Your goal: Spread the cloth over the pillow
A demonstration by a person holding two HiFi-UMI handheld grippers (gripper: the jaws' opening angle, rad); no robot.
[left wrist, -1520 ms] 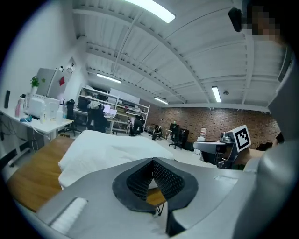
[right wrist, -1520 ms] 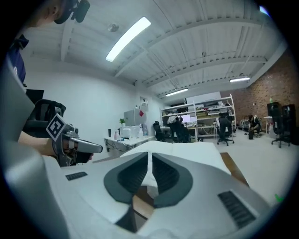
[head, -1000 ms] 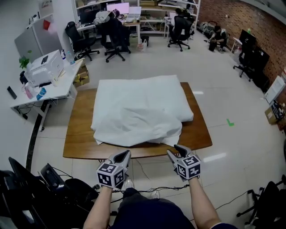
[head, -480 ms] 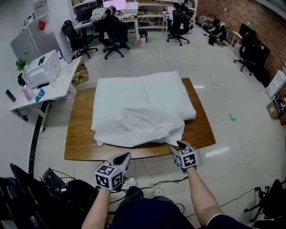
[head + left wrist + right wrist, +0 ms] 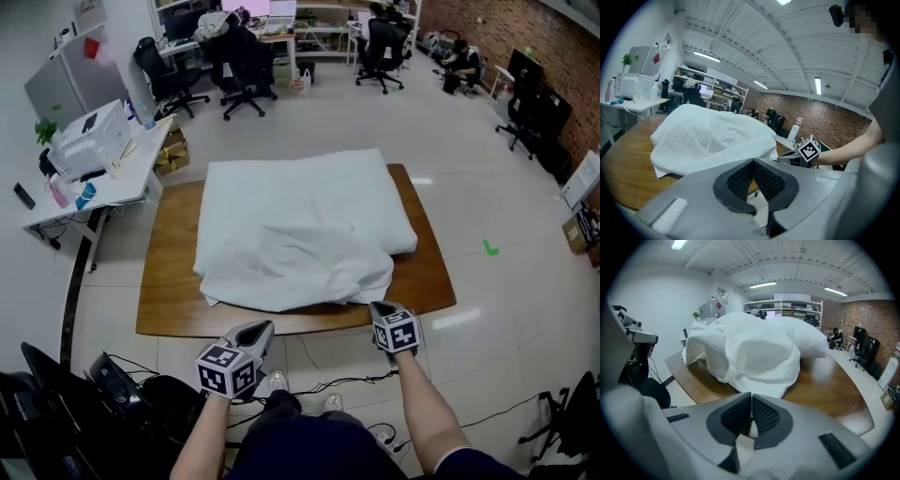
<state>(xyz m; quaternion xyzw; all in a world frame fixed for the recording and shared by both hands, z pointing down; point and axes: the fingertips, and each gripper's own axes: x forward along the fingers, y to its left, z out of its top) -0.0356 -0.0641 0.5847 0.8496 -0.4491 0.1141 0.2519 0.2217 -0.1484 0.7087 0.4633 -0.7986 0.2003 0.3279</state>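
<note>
The cloth (image 5: 286, 253) lies bunched on the near half of the pillow (image 5: 300, 178), which sits on the worktop (image 5: 169, 281). Its loose hem runs from 9 to 3 o'clock along the worktop's near edge, and the pillow's far half, towards 12 o'clock, is bare.

Our right tongs (image 5: 378, 307) sit right at the hem's near right corner. Their jaws have just been closing and now stand together. In the right gripper view the hem meets their tips, so we judge that they nip the cloth's edge, though the fold there is too small for us to be sure.

Our left tongs (image 5: 258, 326) are shut on nothing. They hang just off the worktop's near edge, clear of the cloth. The hem's near left corner lies from them at about 10 o'clock, near but not touching.

So the right hand is at its corner and the left is not. We think the coming move turns on the left tongs opening and reaching that left corner. With both corners held, the hem could be carried towards 12 o'clock over the bare part of the pillow.
</note>
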